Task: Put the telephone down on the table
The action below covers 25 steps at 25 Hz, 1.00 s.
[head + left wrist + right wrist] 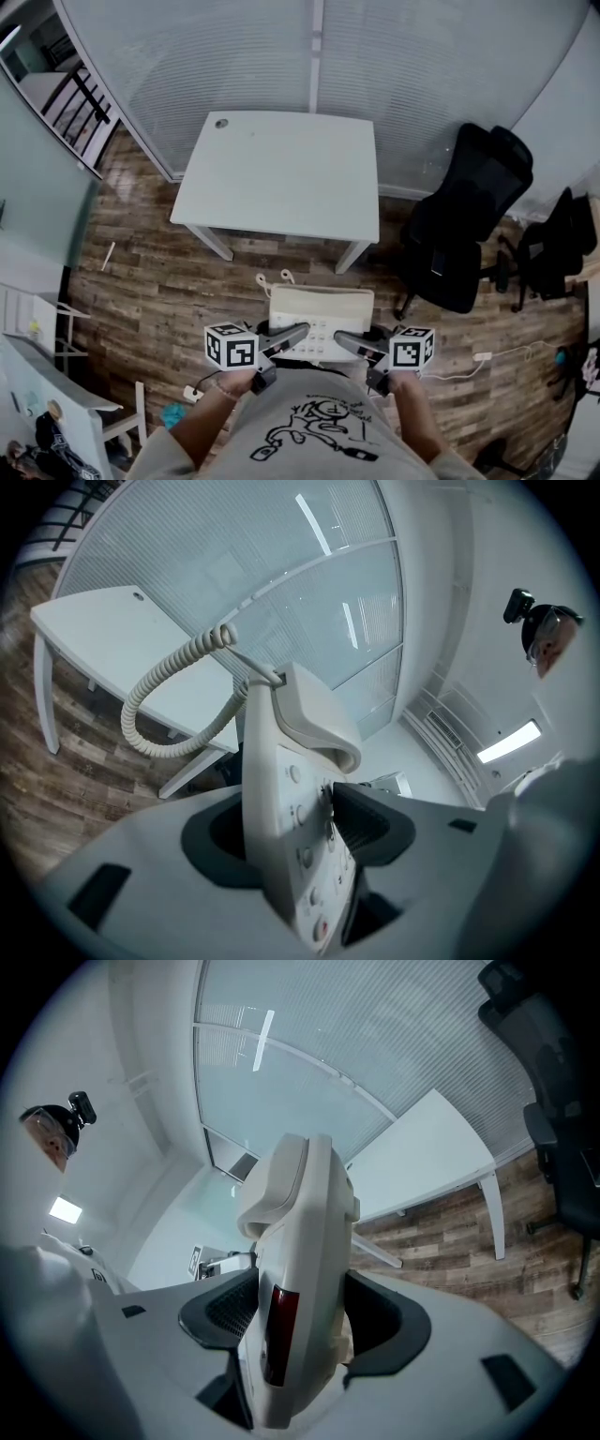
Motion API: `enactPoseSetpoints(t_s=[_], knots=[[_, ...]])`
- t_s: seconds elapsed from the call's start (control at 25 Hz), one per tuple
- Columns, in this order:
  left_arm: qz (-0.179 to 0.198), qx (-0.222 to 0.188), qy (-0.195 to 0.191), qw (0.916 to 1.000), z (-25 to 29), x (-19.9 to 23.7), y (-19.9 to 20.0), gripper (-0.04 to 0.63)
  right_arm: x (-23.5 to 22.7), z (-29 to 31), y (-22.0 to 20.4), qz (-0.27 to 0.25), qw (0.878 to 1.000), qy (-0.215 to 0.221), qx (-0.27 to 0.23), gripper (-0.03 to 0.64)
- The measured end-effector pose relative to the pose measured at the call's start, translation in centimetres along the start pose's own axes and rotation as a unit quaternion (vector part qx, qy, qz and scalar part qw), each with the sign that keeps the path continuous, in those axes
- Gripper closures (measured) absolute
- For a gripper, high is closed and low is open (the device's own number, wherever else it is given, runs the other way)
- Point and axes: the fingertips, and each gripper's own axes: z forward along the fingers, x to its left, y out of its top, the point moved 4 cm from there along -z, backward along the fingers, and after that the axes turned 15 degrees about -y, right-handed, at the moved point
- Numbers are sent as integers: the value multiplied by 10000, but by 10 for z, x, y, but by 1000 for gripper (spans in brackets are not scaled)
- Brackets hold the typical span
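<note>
— Our left gripper (295, 832) pinches the telephone (281, 761) at its keypad side; the coiled cord (150, 705) shows in this view, not the right gripper view.
— Our right gripper (300, 1312) clamps the other side, its red panel (278, 1330) between the jaws. The table (281, 169) stands beyond them.

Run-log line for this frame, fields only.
left tool: clamped on telephone | right tool: clamped on telephone | telephone: over floor, short of table | placed: no
</note>
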Motion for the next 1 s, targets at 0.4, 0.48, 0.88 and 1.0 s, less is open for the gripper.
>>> enactPoseSetpoints(t_s=[0.4, 0.48, 0.88, 1.0], knots=[[-106, -77, 22, 9999, 19, 4, -6, 371, -17, -10, 4, 66, 9999, 32, 80, 316], [-86, -47, 37, 9999, 23, 6, -3, 371, -21, -9, 7, 85, 9999, 37, 76, 316], [-85, -97, 47, 9999, 31, 21, 22, 371, -30, 5, 35, 72, 9999, 85, 72, 316], [-74, -113, 58, 9999, 30, 28, 35, 371, -31, 15, 46, 70, 9999, 96, 88, 316]])
